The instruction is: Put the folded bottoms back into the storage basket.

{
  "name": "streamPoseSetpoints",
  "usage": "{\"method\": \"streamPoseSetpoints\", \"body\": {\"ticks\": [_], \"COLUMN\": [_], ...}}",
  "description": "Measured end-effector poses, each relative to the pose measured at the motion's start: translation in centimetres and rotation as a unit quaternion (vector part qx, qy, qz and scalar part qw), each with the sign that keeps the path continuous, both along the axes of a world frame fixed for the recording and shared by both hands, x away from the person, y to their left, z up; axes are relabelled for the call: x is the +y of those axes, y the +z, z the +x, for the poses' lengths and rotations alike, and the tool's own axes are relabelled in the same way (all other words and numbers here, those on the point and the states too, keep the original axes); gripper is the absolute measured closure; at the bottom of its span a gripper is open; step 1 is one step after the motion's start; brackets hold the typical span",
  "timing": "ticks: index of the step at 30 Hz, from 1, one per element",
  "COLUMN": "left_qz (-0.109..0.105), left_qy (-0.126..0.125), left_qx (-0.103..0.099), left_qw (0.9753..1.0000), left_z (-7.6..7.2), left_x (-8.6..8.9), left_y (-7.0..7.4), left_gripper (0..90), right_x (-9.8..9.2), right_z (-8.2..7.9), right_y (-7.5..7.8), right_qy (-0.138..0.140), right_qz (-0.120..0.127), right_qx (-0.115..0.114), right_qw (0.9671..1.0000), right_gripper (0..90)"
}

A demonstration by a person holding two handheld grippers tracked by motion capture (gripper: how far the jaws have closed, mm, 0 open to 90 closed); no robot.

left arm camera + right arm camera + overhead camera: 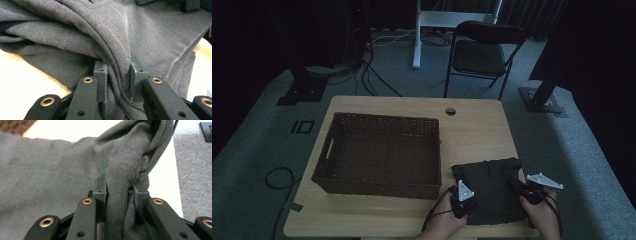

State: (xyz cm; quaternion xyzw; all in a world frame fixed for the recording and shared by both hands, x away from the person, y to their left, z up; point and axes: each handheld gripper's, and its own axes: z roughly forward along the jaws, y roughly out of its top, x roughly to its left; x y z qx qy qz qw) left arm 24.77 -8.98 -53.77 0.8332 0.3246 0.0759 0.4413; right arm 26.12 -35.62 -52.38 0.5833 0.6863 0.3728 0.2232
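A dark grey garment [489, 187] lies folded on the wooden table [472, 130] at the front right. My left gripper [460, 198] is at its left edge, jaws shut on a fold of the garment [120, 62] that runs up between them. At the garment's right edge, my right gripper [532, 190] pinches a bunched ridge of the same cloth [120, 180]. The left gripper [117, 80] and the right gripper [120, 195] each have cloth packed between their pads. A hand holds each gripper from the near edge.
An empty dark wicker basket [382, 152] sits left of the garment, its right wall close to my left gripper. A cable hole [450, 111] is near the table's far edge. A folding chair [482, 52] stands on the floor beyond.
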Motion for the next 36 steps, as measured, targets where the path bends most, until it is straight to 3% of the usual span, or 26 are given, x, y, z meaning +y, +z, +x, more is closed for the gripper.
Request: {"method": "streamPoseSetpoints", "body": {"ticks": [8, 11, 18, 25, 33, 36], "left_qz": [0.000, 0.002, -0.009, -0.026, -0.023, -0.029], "left_qy": [-0.021, -0.027, -0.038, -0.047, -0.053, -0.053], "left_qx": [-0.014, -0.019, -0.012, -0.014, -0.042, -0.042], "left_qw": [0.9997, 0.9995, 0.9992, 0.9985, 0.9975, 0.9973], "left_z": [-0.3, -0.4, 0.1, 1.0, 2.0, 2.6], "left_x": [-0.2, -0.2, 0.1, 0.5, 0.7, 1.2], "left_y": [1.3, 2.0, 3.9, 6.7, 10.0, 11.2], "left_gripper": [73.9, 74.1, 74.8, 75.1, 75.3, 75.3], "right_x": [-0.4, -0.4, -0.6, -0.6, -0.8, -0.6], "right_z": [-0.7, -1.0, -1.5, -1.6, -1.5, -1.3], "right_y": [1.7, 2.3, 4.3, 6.8, 9.9, 11.0], "right_qy": [-0.010, -0.009, -0.007, -0.005, -0.008, -0.005], "right_qz": [0.026, 0.023, 0.035, 0.039, 0.050, 0.049], "right_qx": [-0.005, -0.006, -0.025, -0.048, -0.080, -0.088], "right_qw": [0.9996, 0.9997, 0.9991, 0.9981, 0.9955, 0.9949], "right_gripper": [71.9, 72.1, 72.3, 72.4, 72.3, 72.3]}}
